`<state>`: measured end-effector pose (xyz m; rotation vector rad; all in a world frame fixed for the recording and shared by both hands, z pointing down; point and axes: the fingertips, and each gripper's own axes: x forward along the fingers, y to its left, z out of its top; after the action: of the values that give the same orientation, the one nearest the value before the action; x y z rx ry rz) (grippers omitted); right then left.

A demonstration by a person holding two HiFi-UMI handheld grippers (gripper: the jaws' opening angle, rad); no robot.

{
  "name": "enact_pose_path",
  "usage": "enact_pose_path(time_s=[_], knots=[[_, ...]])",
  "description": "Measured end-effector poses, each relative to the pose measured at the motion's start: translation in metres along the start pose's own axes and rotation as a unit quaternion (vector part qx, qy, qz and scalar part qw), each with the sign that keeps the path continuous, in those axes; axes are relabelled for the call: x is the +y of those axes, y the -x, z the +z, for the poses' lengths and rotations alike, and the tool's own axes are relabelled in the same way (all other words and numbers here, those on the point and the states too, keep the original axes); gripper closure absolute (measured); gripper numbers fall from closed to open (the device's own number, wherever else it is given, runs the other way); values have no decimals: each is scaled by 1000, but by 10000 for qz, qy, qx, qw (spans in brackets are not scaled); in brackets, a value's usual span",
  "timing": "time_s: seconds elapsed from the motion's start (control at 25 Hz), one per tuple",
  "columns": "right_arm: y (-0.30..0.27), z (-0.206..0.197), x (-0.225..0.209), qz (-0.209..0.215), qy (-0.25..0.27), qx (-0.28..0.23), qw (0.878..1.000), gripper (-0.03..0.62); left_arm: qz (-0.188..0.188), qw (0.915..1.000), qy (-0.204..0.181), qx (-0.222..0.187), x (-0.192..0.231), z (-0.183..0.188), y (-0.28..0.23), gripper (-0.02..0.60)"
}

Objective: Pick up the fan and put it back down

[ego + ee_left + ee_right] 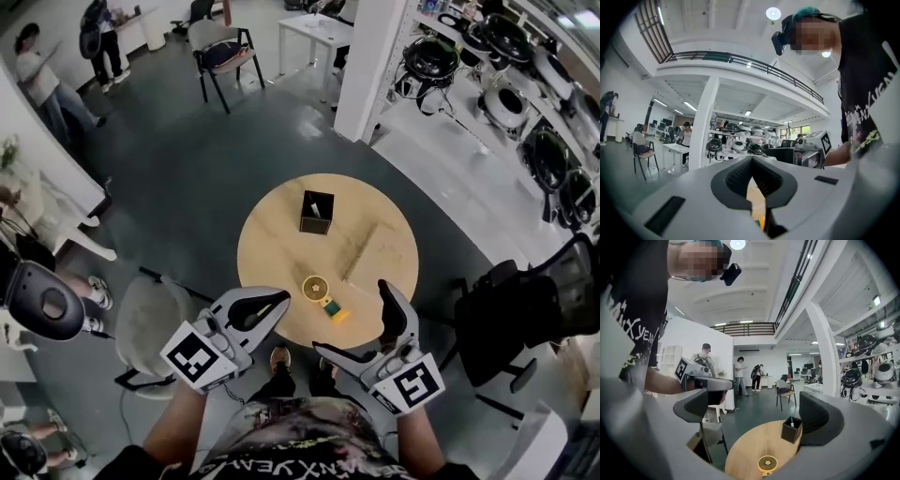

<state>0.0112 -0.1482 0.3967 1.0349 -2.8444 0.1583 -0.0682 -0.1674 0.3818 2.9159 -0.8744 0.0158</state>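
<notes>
A small fan (317, 287) with a round dark face and a yellow rim lies on the round wooden table (277, 234) near its front edge, its yellow and green handle toward me. In the right gripper view the fan (767, 463) lies low between the jaws. My right gripper (352, 319) is open just right of the fan, above the table edge, with nothing between its fingers. My left gripper (281, 300) hovers to the fan's left with its jaw tips touching, holding nothing. In its own view the left gripper (751, 161) is shut, with table showing below the tips.
A black open box (317, 212) stands near the table's middle, also as the box (791, 430). A grey chair (148, 323) is at the left, a black office chair (525, 314) at the right. A white pillar (375, 66) and equipment shelves (525, 103) lie beyond.
</notes>
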Motion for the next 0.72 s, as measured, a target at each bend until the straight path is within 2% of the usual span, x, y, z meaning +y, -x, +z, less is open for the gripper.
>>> enact_pose_path(time_s=[0.32, 0.72], knots=[[11, -4, -25, 242, -35, -18, 9997, 8, 228, 9996, -30, 146, -12, -5, -27, 569], [-2, -25, -42, 334, -106, 162, 9993, 8, 251, 9997, -38, 70, -12, 1, -44, 569]])
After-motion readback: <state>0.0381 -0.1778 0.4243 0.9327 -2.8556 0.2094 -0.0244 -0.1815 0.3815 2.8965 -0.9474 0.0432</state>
